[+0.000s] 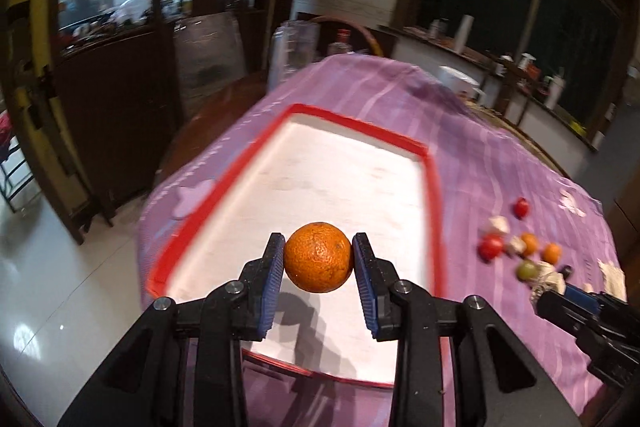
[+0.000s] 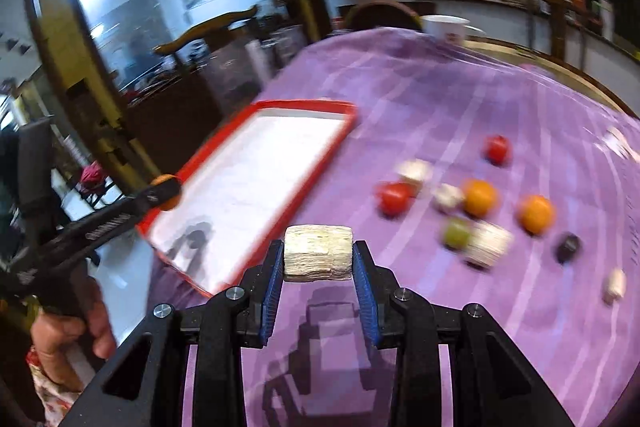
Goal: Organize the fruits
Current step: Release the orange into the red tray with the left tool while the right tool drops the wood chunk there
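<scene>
above the near end of the red-rimmed tray (image 1: 434,187), the left gripper (image 1: 319,257) has its fingers clamped on an orange (image 1: 319,257), likely held clear for setting down inside. to the right, the right gripper (image 2: 318,259) pinches a pale layered block (image 2: 318,253) over the purple-clothed worktop (image 2: 440,99); loose fruits (image 2: 480,197) lie farther right.

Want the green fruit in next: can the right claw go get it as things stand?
Probably not yet: the right claw is shut on a pale layered block. The green fruit itself lies uncovered on the purple cloth.
</scene>
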Demonstrator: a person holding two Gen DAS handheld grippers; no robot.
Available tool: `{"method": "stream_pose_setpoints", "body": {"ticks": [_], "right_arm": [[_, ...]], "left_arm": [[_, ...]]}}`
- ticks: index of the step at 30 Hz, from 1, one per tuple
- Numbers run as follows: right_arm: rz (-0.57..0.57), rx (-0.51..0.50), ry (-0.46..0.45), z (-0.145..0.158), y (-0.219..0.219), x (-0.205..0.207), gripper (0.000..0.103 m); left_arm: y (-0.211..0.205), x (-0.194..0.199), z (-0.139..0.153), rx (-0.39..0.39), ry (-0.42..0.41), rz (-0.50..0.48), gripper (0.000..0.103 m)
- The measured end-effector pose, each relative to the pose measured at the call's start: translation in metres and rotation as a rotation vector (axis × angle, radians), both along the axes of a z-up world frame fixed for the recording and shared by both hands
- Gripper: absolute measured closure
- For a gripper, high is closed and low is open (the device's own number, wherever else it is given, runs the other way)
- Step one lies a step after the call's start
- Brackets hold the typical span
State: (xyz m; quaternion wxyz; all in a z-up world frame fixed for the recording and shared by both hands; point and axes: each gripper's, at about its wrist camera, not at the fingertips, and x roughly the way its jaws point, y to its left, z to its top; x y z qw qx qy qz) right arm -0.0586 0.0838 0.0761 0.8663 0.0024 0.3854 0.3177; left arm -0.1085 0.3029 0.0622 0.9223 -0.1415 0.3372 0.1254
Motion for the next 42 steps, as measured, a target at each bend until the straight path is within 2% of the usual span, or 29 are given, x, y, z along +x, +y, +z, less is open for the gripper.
{"method": "stream_pose_setpoints", "body": {"ticks": [4,10,21,22,25,27,29,34,35,37,42], "right_arm": [[0.072,-0.015,0.017,-0.008,0.049,0.007,0.066],[0.125,-0.047,0.055,-0.032,0.093,0.017,0.066],[0.129,-0.099,0.070,-0.055,0.119,0.025,0.065],[0.129,-0.103,0.069,-0.055,0.119,0.025,0.064],[0.140,-0.104,0.078,-0.054,0.121,0.025,0.061],[0.132,-0.101,0.075,-0.051,0.117,0.023,0.061],[0.123,-0.086,0.071,-0.048,0.111,0.021,0.061],[0.096,-0.046,0.049,-0.033,0.082,0.011,0.061],[0.091,-0.043,0.049,-0.032,0.077,0.009,0.061],[0.075,-0.042,0.049,-0.028,0.063,0.006,0.061],[0.007,-0.029,0.038,-0.021,0.014,-0.005,0.060]], "left_arm": [[0.022,0.007,-0.016,-0.024,0.030,0.018,0.070],[0.043,0.015,-0.033,-0.059,0.057,0.029,0.070],[0.053,0.010,-0.040,-0.141,0.045,0.030,0.068],[0.053,0.008,-0.037,-0.146,0.036,0.034,0.065],[0.055,0.000,-0.029,-0.159,0.010,0.052,0.047],[0.055,-0.007,-0.022,-0.166,-0.012,0.063,0.042],[0.054,-0.014,-0.016,-0.168,-0.035,0.076,0.033],[0.035,-0.030,0.003,-0.080,-0.052,0.115,0.020],[0.030,-0.032,0.006,-0.064,-0.055,0.115,0.015],[0.014,-0.036,0.012,-0.037,-0.064,0.099,0.008],[-0.040,-0.038,0.025,-0.024,-0.069,-0.035,0.007]]}}
